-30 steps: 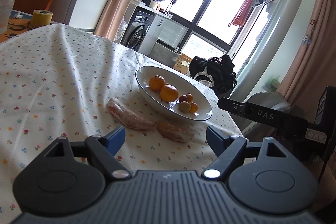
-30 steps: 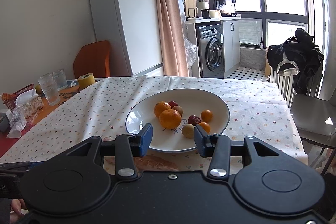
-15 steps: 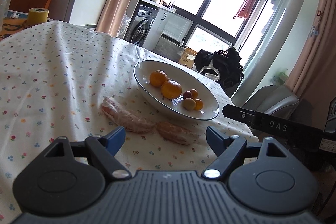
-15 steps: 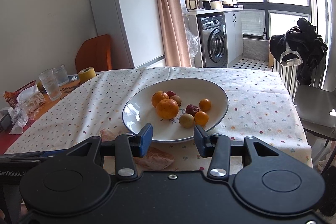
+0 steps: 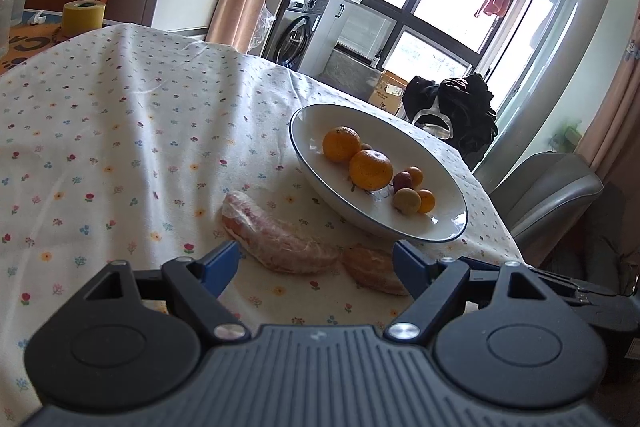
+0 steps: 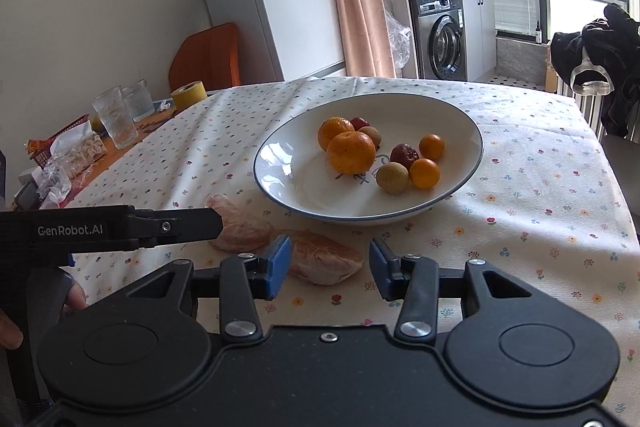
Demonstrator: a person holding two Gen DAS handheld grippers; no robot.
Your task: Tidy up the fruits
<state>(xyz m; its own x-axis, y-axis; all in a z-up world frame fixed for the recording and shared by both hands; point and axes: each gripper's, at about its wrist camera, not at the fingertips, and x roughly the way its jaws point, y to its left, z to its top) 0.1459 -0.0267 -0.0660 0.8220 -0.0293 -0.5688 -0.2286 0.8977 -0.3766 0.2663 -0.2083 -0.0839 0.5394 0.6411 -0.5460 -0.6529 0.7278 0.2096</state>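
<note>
Fruit segments, two peeled pieces: long one (image 5: 276, 239) and short one (image 5: 372, 269), lie end to end on the floral-cloth surface (image 5: 120, 131), just in front of the white plate (image 5: 448, 227). Plate holds two oranges (image 6: 350, 151), small orange fruits, a red date and a yellowish round fruit (image 6: 392, 178). Right claw (image 6: 326, 267) spread, fingers either side of the short piece, not touching. Left claw (image 5: 316, 263) spread wide, low over the long piece, holding nothing. Glasses (image 6: 116, 115) and yellow tape roll (image 6: 188, 94) stand well apart at the far left.
</note>
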